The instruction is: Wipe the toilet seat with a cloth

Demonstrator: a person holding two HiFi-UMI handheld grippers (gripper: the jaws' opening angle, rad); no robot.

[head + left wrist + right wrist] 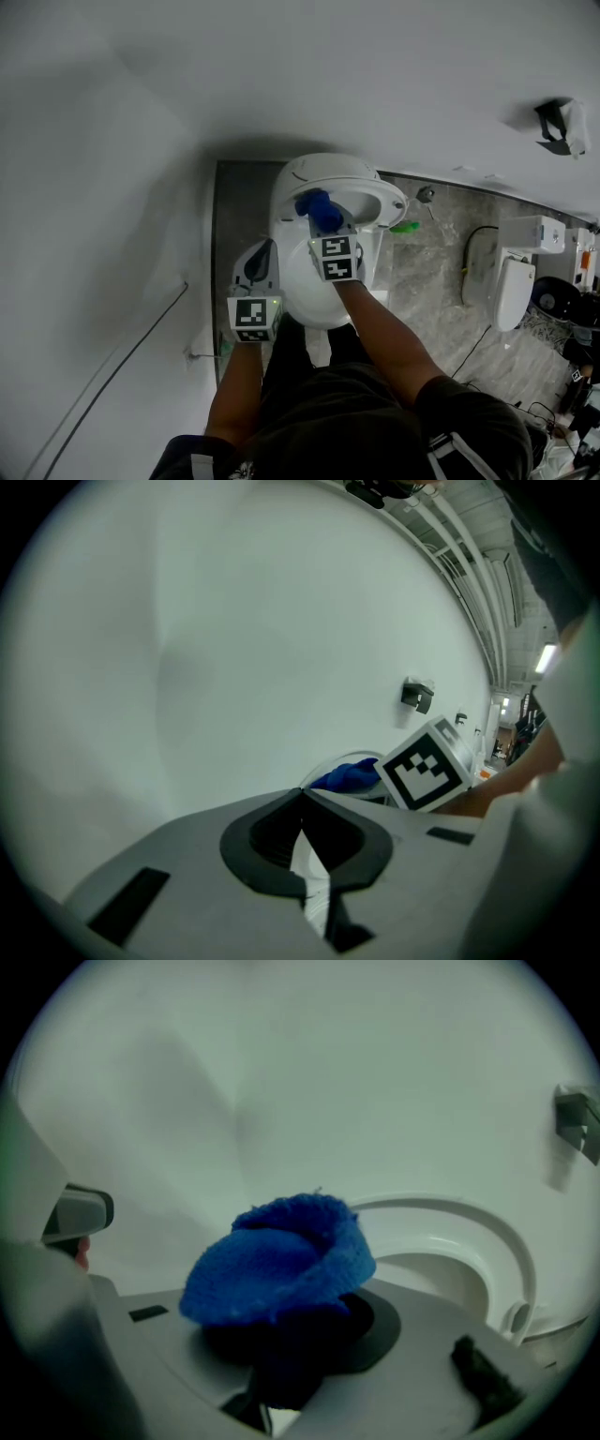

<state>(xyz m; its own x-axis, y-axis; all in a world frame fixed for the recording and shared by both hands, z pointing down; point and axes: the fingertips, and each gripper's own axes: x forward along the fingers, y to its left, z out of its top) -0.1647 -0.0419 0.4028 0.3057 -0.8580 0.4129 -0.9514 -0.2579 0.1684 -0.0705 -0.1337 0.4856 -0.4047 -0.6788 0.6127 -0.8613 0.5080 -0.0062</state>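
A white toilet stands against the wall, its seat [384, 192] [469, 1222] ringing the open bowl. My right gripper [322, 217] [291, 1335] hangs over the bowl's near side, shut on a bunched blue cloth [321, 208] [281, 1265] that bulges out above the jaws. The blue cloth [349, 776] also shows in the left gripper view, beside the right gripper's marker cube [427, 765]. My left gripper [263, 263] [302, 832] is shut with nothing between its jaws, at the toilet's left side, a little nearer to me than the right one.
A grey wall rises behind and to the left of the toilet. A green object [405, 227] lies on the marbled floor right of the bowl. More white fixtures [514, 281] stand further right. A dark bracket [561, 127] hangs on the wall. The person's legs are below the toilet.
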